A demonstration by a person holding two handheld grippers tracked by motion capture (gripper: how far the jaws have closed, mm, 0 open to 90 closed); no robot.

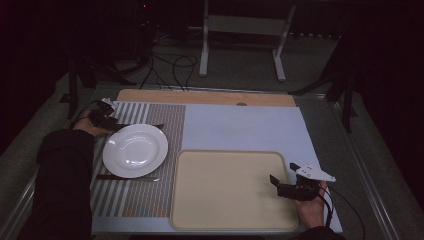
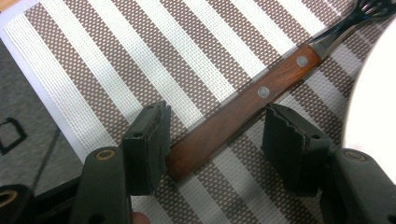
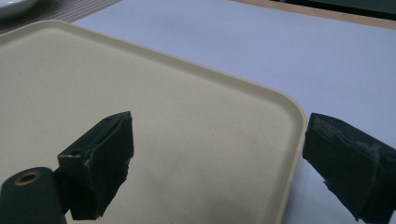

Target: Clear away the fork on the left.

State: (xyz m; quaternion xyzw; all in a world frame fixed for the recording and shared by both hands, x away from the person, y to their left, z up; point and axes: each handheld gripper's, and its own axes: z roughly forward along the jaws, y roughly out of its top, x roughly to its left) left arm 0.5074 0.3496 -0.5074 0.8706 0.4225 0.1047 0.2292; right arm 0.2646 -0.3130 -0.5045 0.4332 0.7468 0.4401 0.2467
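Step in hand, by judgement: gripping fork (image 2: 243, 109) by wooden handle. Left tongs (image 2: 215, 140) apart, straddling handle butt, not yet clamped. Best closed square across handle, nearer rivets than butt, so fork stays level on lift; lifted clear of plate (image 1: 135, 150) rim.

Fork flat on striped placemat (image 2: 154, 51), just beyond plate's far-left edge. Long axis diagonal in left gripper view: butt near tongs, tines away toward plate.

Right tongs (image 3: 219, 163) apart, empty, astride tray (image 1: 235, 190) edge, right of plate.
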